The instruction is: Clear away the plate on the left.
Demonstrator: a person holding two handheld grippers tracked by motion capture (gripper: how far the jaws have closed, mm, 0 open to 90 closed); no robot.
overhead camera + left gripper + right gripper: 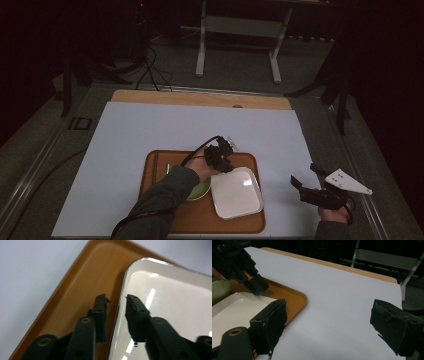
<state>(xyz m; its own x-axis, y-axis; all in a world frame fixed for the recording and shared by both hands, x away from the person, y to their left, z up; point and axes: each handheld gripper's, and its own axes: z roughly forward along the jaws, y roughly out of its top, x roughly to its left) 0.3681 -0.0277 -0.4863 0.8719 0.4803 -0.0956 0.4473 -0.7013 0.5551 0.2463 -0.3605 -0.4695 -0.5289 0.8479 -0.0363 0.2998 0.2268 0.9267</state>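
A brown tray (pixel 155 170) lies on the white sheet near the front. On it are a white square plate (pixel 236 192) and, to its left, a green bowl (pixel 200 190) partly hidden by the person's left sleeve. My left gripper (pixel 226 166) points down at the plate's far left corner. In the left gripper view my left gripper (pixel 116 298) is open, its jaws either side of the plate (pixel 175 302) rim, one over the tray (pixel 87 277). My right gripper (pixel 305 176) hovers open and empty right of the tray; its jaws (pixel 332 325) stand wide apart.
The white sheet (pixel 150 130) covers most of the wooden table (pixel 200 97). A thin utensil (pixel 168 168) lies on the tray's left part. A metal frame (pixel 240 30) stands on the floor behind the table. Cables trail at the back left.
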